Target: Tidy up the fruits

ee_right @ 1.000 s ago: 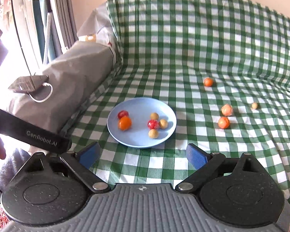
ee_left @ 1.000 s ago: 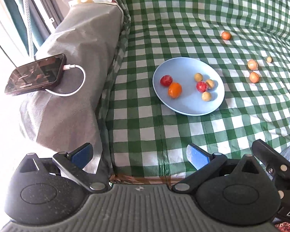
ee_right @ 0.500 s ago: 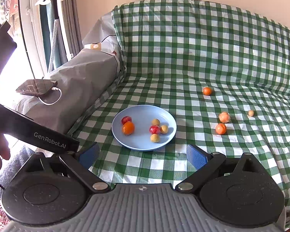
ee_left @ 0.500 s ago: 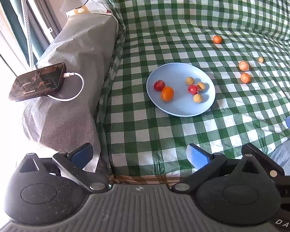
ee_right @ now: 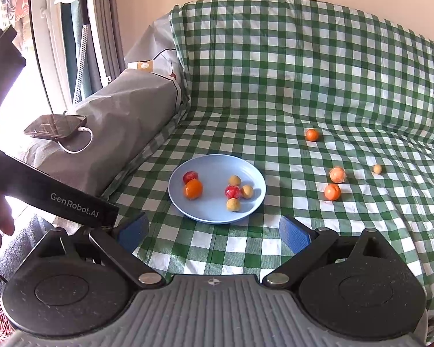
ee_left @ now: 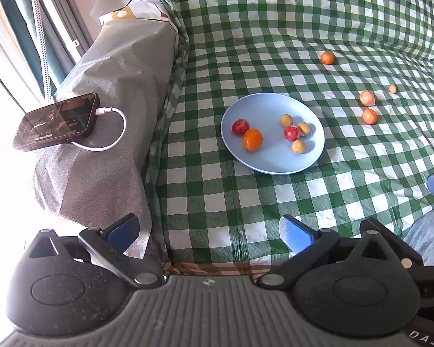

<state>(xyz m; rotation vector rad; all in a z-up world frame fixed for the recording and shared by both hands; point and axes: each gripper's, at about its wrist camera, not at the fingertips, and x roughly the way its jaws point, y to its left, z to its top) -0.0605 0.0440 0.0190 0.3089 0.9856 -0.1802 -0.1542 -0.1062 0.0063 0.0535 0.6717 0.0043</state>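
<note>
- The left claw (ee_left: pixel 208 228) hung wide open with nothing between its blue pads, low over the near edge of the green-checked cloth (ee_left: pixel 274 29) that covered a sofa.
- The right claw (ee_right: pixel 214 230) was likewise spread open and empty, facing the same seat from a little farther back.
- A light blue plate (ee_left: pixel 263 107) lay flat on the cloth — it held six fruits.
- On the plate's left side, a dark red fruit (ee_left: pixel 240 127) sat touching a larger orange fruit (ee_left: pixel 252 139).
- On its right side, a glossy red fruit (ee_left: pixel 291 133) sat in the middle of three small tan fruits: one (ee_left: pixel 286 120) behind it, one (ee_left: pixel 304 128) touching its right, one (ee_left: pixel 298 146) in front.
- Four fruits lay loose on the cloth, right of the plate and well apart from it.
- The farthest was a lone orange fruit (ee_left: pixel 327 57), near the foot of the backrest.
- Closer in, a pale orange fruit (ee_left: pixel 367 97) — its skin looked shiny, perhaps wrapped — sat just behind another orange one (ee_left: pixel 369 116).
- A small tan fruit (ee_left: pixel 392 88) lay to the right of that pair.
- On the grey-covered armrest (ee_left: pixel 124 66) a phone (ee_left: pixel 56 121) lay screen up, with a white cable (ee_left: pixel 112 133) plugged into it.
- A steamer on a stand (ee_right: pixel 81 29) stood by the window beyond the armrest.
</note>
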